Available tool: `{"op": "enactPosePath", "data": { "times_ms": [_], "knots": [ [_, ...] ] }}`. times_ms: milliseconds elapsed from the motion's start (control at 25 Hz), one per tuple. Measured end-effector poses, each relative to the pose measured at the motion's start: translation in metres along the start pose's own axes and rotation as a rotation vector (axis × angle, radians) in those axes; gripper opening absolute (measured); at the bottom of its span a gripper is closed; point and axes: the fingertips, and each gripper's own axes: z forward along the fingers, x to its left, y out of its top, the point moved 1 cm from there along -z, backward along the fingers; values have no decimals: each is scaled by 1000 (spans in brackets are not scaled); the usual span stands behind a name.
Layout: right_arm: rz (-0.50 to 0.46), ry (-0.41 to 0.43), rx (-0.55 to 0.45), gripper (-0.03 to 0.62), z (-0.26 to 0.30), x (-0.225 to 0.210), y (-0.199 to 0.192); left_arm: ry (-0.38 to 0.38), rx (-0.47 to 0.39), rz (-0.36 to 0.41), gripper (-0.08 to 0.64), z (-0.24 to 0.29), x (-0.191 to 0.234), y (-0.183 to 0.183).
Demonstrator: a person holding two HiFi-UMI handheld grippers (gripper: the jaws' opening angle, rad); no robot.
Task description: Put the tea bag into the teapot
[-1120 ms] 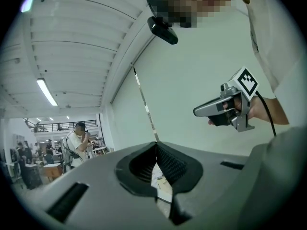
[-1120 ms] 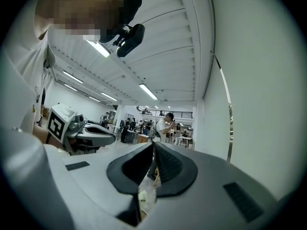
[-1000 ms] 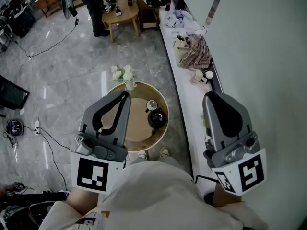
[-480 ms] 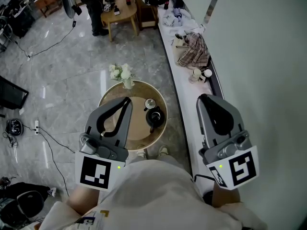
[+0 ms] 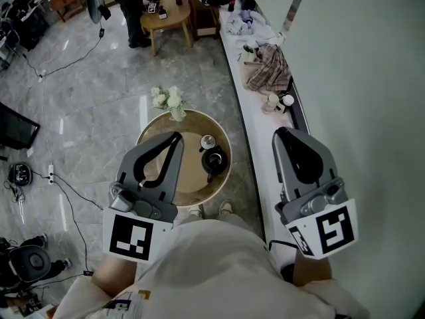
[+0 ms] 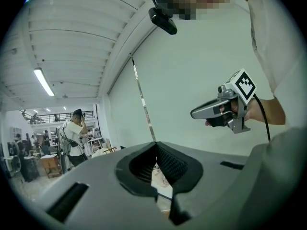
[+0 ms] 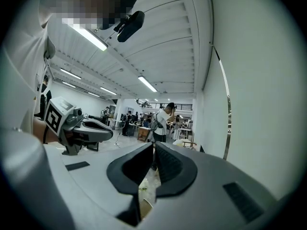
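Observation:
Far below me a black teapot (image 5: 214, 159) stands on a small round wooden table (image 5: 159, 130), with a small round cup or lid (image 5: 208, 141) just behind it. No tea bag can be made out at this distance. My left gripper (image 5: 176, 135) is held high above the table, its jaws shut with nothing between them (image 6: 155, 143). My right gripper (image 5: 283, 132) hangs over the white ledge by the wall, also shut and empty (image 7: 153, 144). Each gripper appears in the other's view: the right gripper (image 6: 194, 113) and the left gripper (image 7: 111, 134).
A vase of white flowers (image 5: 169, 100) stands at the table's far edge. A long white ledge (image 5: 262, 148) along the wall carries a plaid cloth (image 5: 271, 68) and cups. A person (image 5: 126, 8) stands by another wooden table (image 5: 166, 15). Cables cross the marble floor (image 5: 66, 65).
The view has shifted slightly, so the table sits a little higher in frame. Both grippers have drifted a little towards me and stayed shut.

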Motion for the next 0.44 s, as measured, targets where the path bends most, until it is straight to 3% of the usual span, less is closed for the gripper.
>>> {"op": "enactPosePath", "data": {
  "times_ms": [440],
  "knots": [
    [-10,2,7,18,0,4,-1,-11,10,33,9,-3,-3,1]
  ]
}}
